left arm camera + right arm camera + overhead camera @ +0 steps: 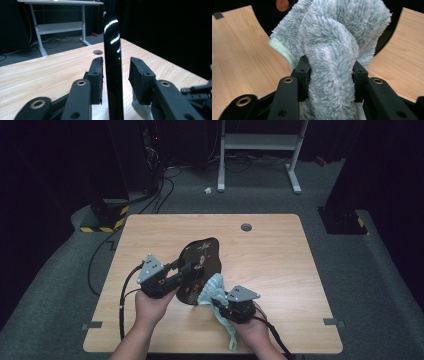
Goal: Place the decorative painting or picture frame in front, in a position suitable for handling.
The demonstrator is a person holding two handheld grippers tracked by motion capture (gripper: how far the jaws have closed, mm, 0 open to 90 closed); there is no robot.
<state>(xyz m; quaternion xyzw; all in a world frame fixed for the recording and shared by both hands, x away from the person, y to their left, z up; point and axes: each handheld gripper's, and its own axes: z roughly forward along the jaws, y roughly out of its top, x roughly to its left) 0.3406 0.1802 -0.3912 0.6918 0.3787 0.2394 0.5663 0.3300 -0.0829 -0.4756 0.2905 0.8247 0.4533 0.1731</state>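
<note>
Cloth (332, 50), pale blue fleece, is bunched tight between my right gripper (223, 306) pads near the worktop's (280, 270) near edge. My left gripper (116, 77) straddles the upright black lacquered tray (200, 265) mid-worktop; left pad touching it, right pad apart.

The plate (200, 267) was a glossy black lacquered piece with an irregular, lobed outline and a small floral motif in red and light tones on its face. It stood tilted on edge above the middle of the worktop (280, 270), its decorated face turned toward the high view. In the left gripper view it appeared edge-on as a thin, upright black strip (113, 70) carrying bright reflections. The cloth (212, 292) was a pale blue-green, fluffy microfibre towel with a lighter stitched hem. It was bunched into thick folds (332, 50), lay against the plate's lower right edge, and trailed toward the worktop's near edge.
</note>
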